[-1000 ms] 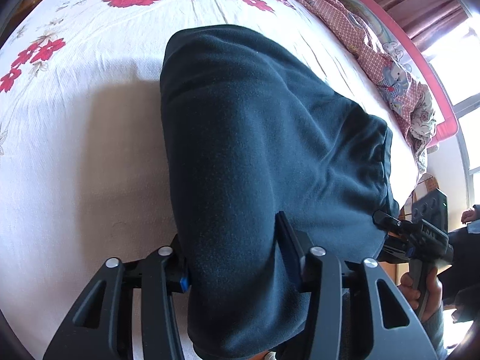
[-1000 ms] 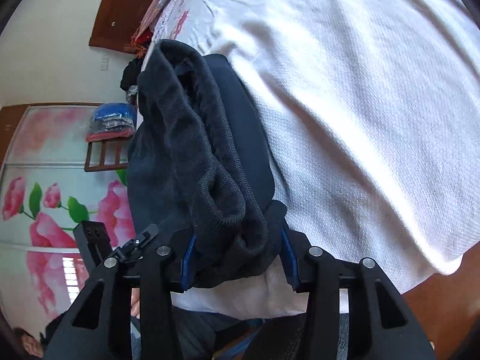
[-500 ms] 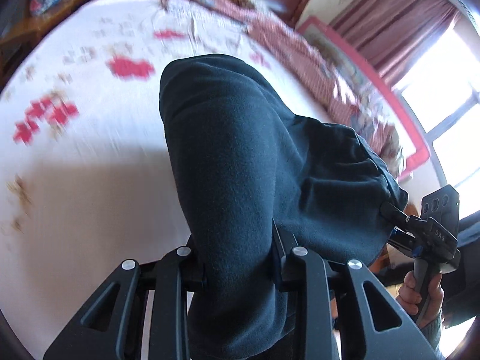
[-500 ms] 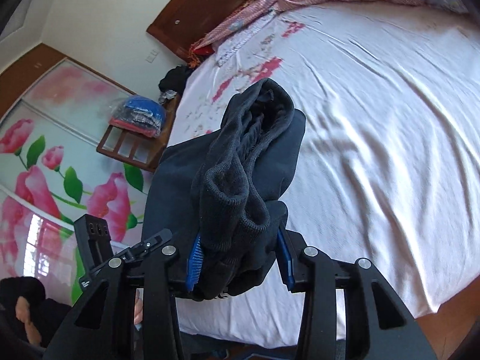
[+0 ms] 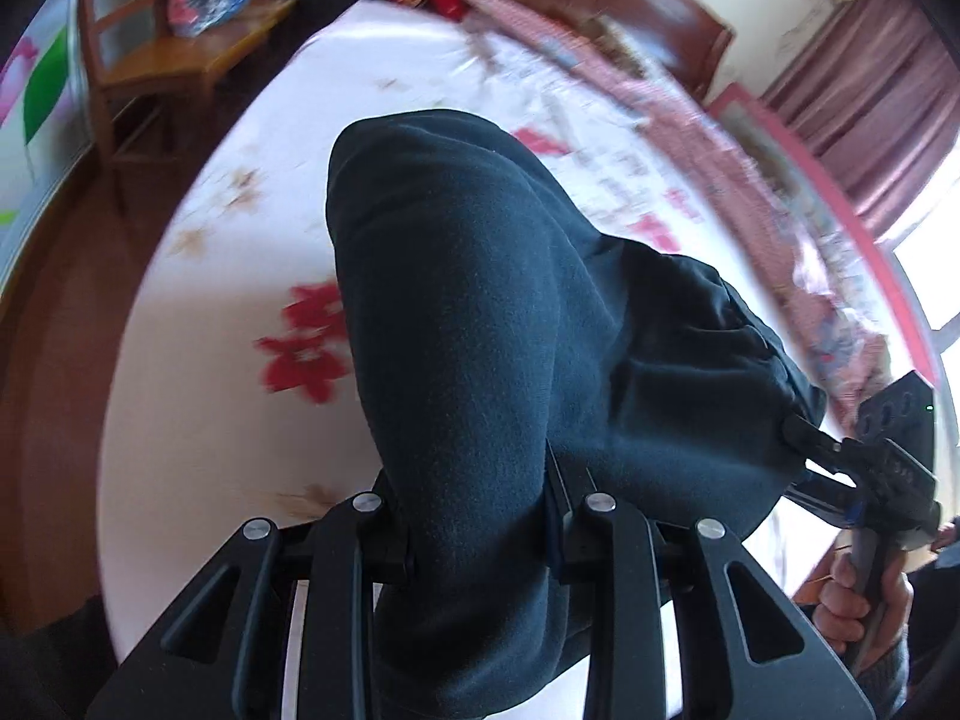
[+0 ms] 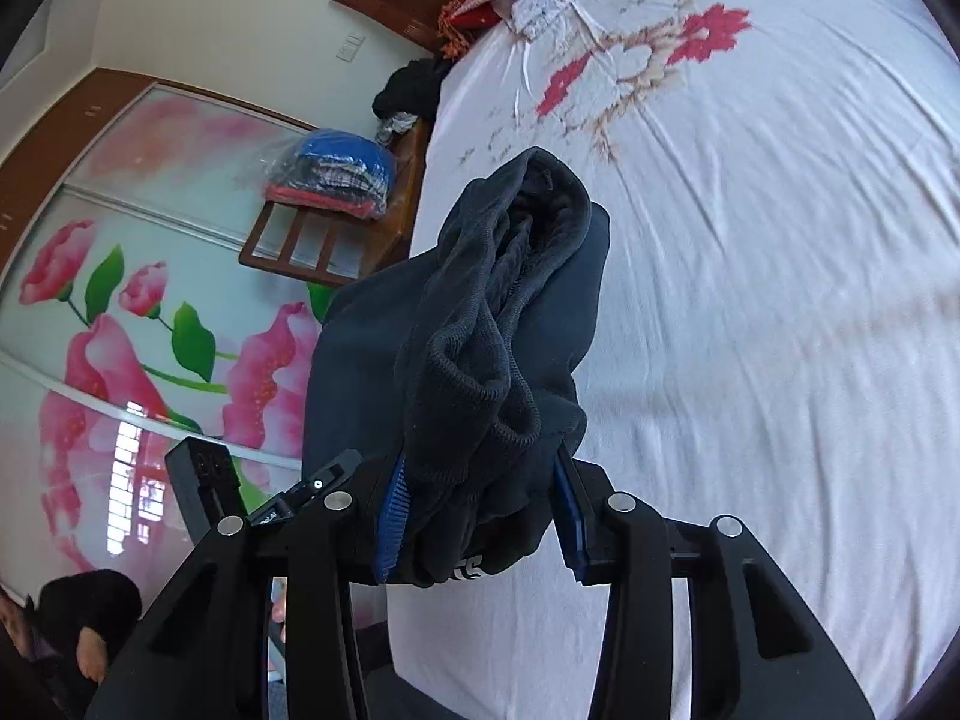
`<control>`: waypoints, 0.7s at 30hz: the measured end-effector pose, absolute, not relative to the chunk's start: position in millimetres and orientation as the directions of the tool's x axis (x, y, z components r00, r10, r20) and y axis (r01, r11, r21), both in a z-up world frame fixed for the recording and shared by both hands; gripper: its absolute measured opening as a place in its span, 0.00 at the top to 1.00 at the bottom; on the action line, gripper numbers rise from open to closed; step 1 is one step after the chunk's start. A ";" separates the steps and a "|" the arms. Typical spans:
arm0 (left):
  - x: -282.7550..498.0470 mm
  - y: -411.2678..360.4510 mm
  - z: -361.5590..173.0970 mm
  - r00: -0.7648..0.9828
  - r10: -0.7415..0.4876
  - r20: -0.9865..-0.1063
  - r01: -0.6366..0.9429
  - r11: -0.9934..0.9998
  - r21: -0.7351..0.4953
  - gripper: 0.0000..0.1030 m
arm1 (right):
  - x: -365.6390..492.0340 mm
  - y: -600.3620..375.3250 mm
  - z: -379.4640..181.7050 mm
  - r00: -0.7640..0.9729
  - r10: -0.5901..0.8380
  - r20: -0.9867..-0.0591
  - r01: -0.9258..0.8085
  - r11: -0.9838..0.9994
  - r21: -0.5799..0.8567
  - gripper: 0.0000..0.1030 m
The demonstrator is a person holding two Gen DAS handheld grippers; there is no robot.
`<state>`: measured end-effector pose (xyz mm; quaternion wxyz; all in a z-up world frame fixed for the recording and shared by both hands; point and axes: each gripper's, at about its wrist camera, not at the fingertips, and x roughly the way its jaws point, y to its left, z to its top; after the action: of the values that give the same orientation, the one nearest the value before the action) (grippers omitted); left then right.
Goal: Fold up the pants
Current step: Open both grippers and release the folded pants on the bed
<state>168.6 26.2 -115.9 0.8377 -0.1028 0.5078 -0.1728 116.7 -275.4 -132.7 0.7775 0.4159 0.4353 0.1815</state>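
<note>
The dark blue-black fleece pants (image 5: pixel 480 330) hang folded between my two grippers above the bed. My left gripper (image 5: pixel 477 516) is shut on one thick end of the cloth, which bulges up and fills the middle of the left wrist view. My right gripper (image 6: pixel 480 492) is shut on the bunched ribbed waistband end of the pants (image 6: pixel 498 324). The right gripper also shows in the left wrist view (image 5: pixel 840 468), low at the right, with a hand on its handle. The left gripper shows in the right wrist view (image 6: pixel 288 498), close at the left.
The bed (image 6: pixel 750 312) has a white sheet with red flowers. A red checked quilt (image 5: pixel 690 120) lies along its far side by the headboard. A wooden chair (image 5: pixel 174 54) with a bagged bundle stands beside the bed. A flowered wardrobe door (image 6: pixel 120 312) is at the left.
Both grippers have lifted the pants off the sheet and carried them up and away from the bed's near edge. The views now tilt up toward the headboard and the chair.
</note>
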 end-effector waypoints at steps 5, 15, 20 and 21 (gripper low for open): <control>182.7 31.1 -158.0 0.407 -0.341 -0.847 0.190 0.939 -0.287 0.71 | 123.0 -246.9 -169.0 0.542 0.645 -0.539 0.089 0.594 0.800 0.61; 157.7 40.0 -159.2 0.464 -0.294 -0.836 0.165 0.956 -0.244 0.05 | 99.3 -252.2 -159.4 0.492 0.619 -0.612 0.055 0.679 0.732 0.07; 119.3 43.3 -134.4 0.523 -0.186 -0.832 0.126 0.982 -0.141 0.02 | 60.7 -248.8 -115.8 0.567 0.434 -0.700 0.001 0.849 0.528 0.03; 109.4 41.7 -126.2 0.541 -0.155 -0.827 0.105 0.988 -0.117 0.02 | 53.9 -242.8 -105.4 0.578 0.400 -0.711 -0.017 0.877 0.481 0.03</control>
<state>109.4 41.6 -126.2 0.8774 -0.0265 0.4733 -0.0743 53.9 -242.8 -105.4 0.8615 0.2167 0.4431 0.1210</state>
